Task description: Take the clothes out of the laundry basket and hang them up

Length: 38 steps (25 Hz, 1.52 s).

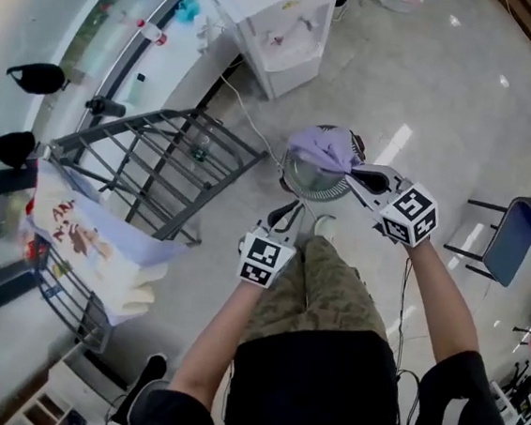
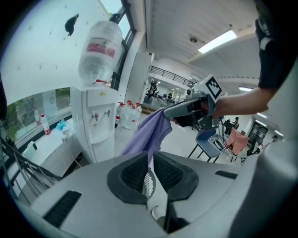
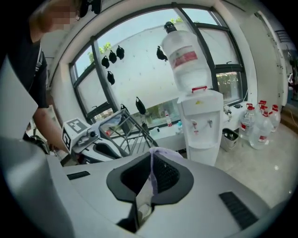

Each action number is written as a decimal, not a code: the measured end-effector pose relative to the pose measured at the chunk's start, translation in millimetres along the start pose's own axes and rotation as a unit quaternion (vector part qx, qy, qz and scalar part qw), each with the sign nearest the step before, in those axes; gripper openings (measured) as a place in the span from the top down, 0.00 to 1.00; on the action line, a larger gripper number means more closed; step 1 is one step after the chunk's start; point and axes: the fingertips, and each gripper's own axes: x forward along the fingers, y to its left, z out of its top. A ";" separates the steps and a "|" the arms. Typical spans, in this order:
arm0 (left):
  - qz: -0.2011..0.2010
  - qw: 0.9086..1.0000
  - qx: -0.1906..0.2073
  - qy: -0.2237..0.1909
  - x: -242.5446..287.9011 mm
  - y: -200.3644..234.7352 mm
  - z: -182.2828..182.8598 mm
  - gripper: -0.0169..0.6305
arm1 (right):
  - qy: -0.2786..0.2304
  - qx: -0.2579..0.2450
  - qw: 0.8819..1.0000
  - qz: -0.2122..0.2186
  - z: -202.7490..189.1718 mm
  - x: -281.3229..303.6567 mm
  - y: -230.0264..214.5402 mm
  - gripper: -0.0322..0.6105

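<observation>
A purple garment [image 1: 321, 148] hangs stretched between both grippers, just above the round mesh laundry basket [image 1: 310, 191] on the floor. My left gripper [image 1: 289, 217] is shut on the cloth's lower edge; in the left gripper view the purple garment [image 2: 149, 135] runs from its jaws up to the right gripper [image 2: 186, 109]. My right gripper [image 1: 354, 176] is shut on the upper end. In the right gripper view a fold of the purple garment [image 3: 160, 151] sits pinched between the pads, and the left gripper [image 3: 88, 139] shows to the left.
A grey metal drying rack [image 1: 148, 162] stands to the left, with a printed pale garment [image 1: 92, 245] draped over it. A white water dispenser [image 1: 285, 30] is beyond the basket, and a blue chair [image 1: 527, 234] is at the right.
</observation>
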 end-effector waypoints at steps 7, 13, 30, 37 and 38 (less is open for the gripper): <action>-0.028 0.997 0.063 -0.034 -31.7 -28.4 79.7 0.90 | -0.065 0.060 0.996 -0.012 88.5 -63.4 35.6 0.93; -0.070 0.996 0.052 -0.031 -43.2 -91.1 84.9 0.80 | -0.139 0.125 0.981 -0.044 164.1 -94.1 59.8 0.93; 0.131 0.986 -0.033 -0.101 -7.5 -81.5 156.6 0.65 | -0.196 0.056 0.979 0.015 279.3 -146.1 133.7 0.93; 0.202 0.968 -0.029 -0.146 -15.3 -78.8 193.1 0.65 | -0.205 0.034 0.976 0.062 292.8 -164.6 142.6 0.93; 0.210 0.966 -0.027 -0.146 -17.5 -76.9 191.7 0.65 | -0.203 0.031 0.976 0.067 291.4 -166.5 144.1 0.93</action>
